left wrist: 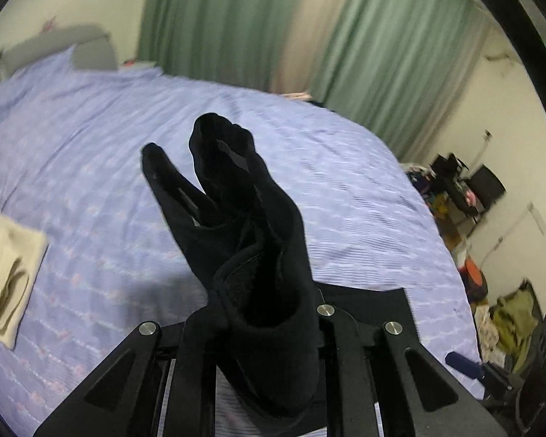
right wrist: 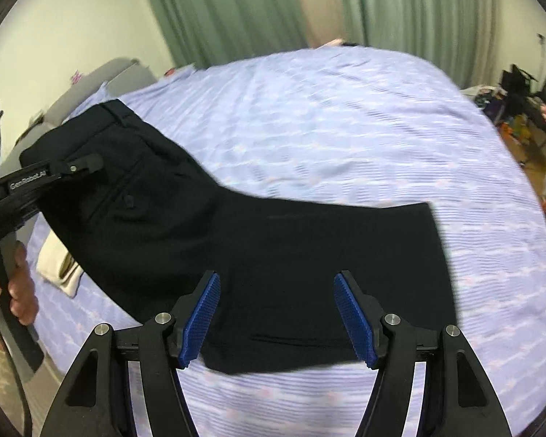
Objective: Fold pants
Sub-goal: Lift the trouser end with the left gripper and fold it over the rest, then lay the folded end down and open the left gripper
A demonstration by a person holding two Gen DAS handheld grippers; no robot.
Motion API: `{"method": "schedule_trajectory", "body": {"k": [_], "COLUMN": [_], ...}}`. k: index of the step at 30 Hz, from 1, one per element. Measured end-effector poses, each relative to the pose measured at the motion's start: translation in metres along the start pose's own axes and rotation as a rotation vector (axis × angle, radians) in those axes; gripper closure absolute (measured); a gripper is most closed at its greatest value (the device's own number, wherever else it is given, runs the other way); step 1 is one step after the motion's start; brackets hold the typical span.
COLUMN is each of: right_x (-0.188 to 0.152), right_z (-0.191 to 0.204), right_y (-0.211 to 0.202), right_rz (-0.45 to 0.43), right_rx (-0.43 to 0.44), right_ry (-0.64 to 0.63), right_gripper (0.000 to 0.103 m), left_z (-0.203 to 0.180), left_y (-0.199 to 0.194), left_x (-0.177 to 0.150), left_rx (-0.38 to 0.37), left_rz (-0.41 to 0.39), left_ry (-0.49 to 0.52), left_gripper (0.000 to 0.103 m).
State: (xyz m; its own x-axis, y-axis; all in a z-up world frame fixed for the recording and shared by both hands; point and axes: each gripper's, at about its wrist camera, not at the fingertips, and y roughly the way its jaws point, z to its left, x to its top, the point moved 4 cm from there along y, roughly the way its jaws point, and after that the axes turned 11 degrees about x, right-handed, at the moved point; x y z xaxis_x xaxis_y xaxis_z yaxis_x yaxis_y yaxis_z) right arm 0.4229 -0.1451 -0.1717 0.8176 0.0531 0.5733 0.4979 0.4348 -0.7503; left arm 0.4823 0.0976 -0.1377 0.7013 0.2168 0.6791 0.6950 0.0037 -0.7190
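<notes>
Black pants (right wrist: pixel 273 251) are partly on the lilac bedspread (right wrist: pixel 345 127), the leg end flat on the right, the waist end lifted at the left. My left gripper (right wrist: pixel 80 165) is shut on the pants near the waistband and holds them up. In the left wrist view the black fabric (left wrist: pixel 251 255) bunches between the closed fingers and hides them. My right gripper (right wrist: pixel 276 309) is open, its blue pads (right wrist: pixel 202 320) hovering just above the folded leg part near the front edge.
A folded cream garment (left wrist: pixel 7 269) lies on the bed at the left, also visible under the pants in the right wrist view (right wrist: pixel 58 266). Green curtains (left wrist: pixel 236 18) hang behind the bed. Clutter and a chair (left wrist: pixel 484 185) stand on the right.
</notes>
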Motion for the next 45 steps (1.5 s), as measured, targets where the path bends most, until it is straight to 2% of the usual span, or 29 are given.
{"method": "schedule_trajectory", "body": {"k": [3,9,13,16,22,23,24,25,26,28,30,31,32,36,43,45], "right_x": [-0.002,-0.013,-0.020,-0.030,-0.050,-0.053,-0.055,-0.057,-0.057,-0.056,-0.052,-0.050,-0.049,-0.034,-0.011,-0.008], "right_z": [-0.036,-0.112,-0.154,-0.185,-0.235,-0.243,-0.249,-0.256,-0.260,-0.265,-0.268,-0.268,-0.269,-0.260,-0.238,-0.235], "right_y": [-0.032,-0.079,-0.093,-0.098,-0.098,-0.097,-0.097,-0.096,-0.097,-0.099,-0.097,-0.094,-0.091,-0.064,0.008,0.030], "right_rz": [-0.036,-0.058,-0.049,-0.031,0.004,0.012,0.019,0.028,0.029,0.025,0.028,0.029,0.032,0.045,0.083,0.101], "right_rx": [-0.016,-0.046,-0.066,-0.080,-0.097,-0.104,-0.111,-0.116,-0.109,-0.082,-0.058,-0.045,-0.035,0.050,0.185,0.195], "right_ry": [0.031,0.090,0.123,0.149,0.196,0.206,0.214,0.232,0.247,0.265,0.264,0.253,0.245,0.192,0.137,0.137], "right_gripper": [0.037,0.037,0.037,0.037,0.036,0.036,0.037,0.037,0.037,0.037,0.037,0.037,0.037,0.037,0.037,0.037], "left_z": [-0.050,-0.152,-0.212,-0.248,-0.307,-0.309,-0.313,-0.315,-0.316,-0.315,-0.310,-0.301,-0.294,-0.251,-0.170,-0.153], "left_y": [-0.002,0.014,0.048,0.082,0.113,0.112,0.110,0.107,0.100,0.084,0.074,0.071,0.067,0.057,0.080,0.089], "left_x": [0.000,-0.023,-0.050,-0.080,-0.124,-0.128,-0.131,-0.131,-0.131,-0.134,-0.142,-0.143,-0.144,-0.141,-0.149,-0.151], "left_rx": [-0.020,-0.029,-0.028,-0.028,0.045,0.061,0.067,0.037,-0.009,-0.083,-0.106,-0.073,-0.039,0.062,0.243,0.263], "left_rz": [0.005,0.042,0.128,0.232,0.295,0.304,0.313,0.321,0.328,0.348,0.367,0.351,0.329,0.270,0.265,0.274], "left_ry": [0.050,0.173,0.214,0.206,0.323,0.336,0.341,0.327,0.295,0.232,0.217,0.216,0.217,0.226,0.188,0.170], "left_gripper": [0.086,0.086,0.086,0.086,0.083,0.081,0.065,0.041,0.033,0.030,0.028,0.022,0.020,0.019,0.019,0.019]}}
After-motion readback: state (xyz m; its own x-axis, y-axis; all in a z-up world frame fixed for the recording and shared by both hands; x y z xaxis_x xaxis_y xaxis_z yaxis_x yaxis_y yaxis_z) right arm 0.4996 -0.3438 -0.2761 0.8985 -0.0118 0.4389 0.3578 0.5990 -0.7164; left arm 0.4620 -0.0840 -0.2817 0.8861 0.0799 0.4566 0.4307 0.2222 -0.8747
